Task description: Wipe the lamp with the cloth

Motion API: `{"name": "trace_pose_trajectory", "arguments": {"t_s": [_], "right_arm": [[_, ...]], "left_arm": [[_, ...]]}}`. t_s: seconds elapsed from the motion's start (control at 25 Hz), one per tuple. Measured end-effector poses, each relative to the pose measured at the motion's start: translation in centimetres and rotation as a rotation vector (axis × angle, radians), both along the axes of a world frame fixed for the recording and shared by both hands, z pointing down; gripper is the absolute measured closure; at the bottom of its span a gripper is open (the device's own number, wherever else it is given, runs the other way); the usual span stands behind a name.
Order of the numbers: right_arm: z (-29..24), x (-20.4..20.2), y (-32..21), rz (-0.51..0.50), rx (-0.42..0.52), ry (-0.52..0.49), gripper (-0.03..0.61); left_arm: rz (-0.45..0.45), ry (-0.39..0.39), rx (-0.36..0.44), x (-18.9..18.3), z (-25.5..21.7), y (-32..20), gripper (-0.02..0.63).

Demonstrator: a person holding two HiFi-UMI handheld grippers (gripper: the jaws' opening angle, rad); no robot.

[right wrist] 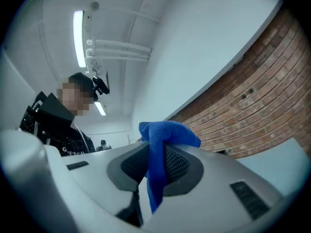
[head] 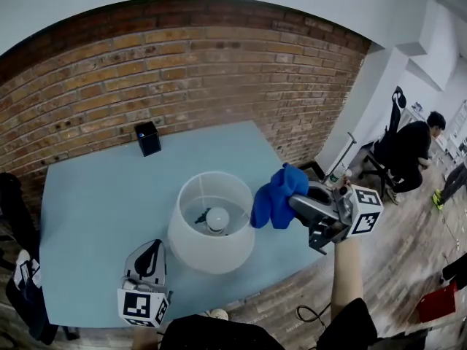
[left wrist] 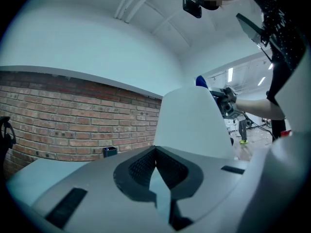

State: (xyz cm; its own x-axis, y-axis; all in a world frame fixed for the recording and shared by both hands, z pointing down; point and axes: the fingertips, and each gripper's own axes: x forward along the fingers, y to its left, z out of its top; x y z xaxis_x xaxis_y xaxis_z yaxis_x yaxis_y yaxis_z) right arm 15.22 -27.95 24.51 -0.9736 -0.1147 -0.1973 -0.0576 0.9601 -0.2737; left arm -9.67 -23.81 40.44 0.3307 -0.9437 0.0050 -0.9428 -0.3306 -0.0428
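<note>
Left gripper, jaws pressed together and empty, is pointing at the white lamp, which is standing on the blue table. Right gripper is pinching the blue cloth, holding it against the shade's right rim

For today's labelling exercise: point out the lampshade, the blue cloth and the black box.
lampshade (head: pixel 209 256), head view, outer wall.
blue cloth (head: pixel 273 200), head view, bunched middle.
black box (head: pixel 148 139), head view, front face.
</note>
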Motion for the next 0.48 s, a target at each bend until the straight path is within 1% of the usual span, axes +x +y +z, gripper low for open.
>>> {"name": "trace_pose_trajectory", "arguments": {"t_s": [0.08,0.16,0.32,0.48], "right_arm": [[0.7,-1.3,-0.8,-0.067,-0.029,0.028,0.517],[2.6,-2.2,-2.0,-0.079,-0.072,0.089,0.516],[7.0,-2.7,-4.5,-0.023,-0.164,0.185,0.517],[11.0,-3.0,-6.0,0.013,-0.243,0.25,0.517]], "left_arm": [[0.007,0.0,0.0,0.2,0.1,0.2,0.605],[0.01,0.003,-0.003,0.4,0.2,0.4,0.606],[0.006,0.0,-0.015,0.4,0.6,0.5,0.604],[-0.007,0.004,-0.027,-0.1,1.0,0.2,0.604]]}}
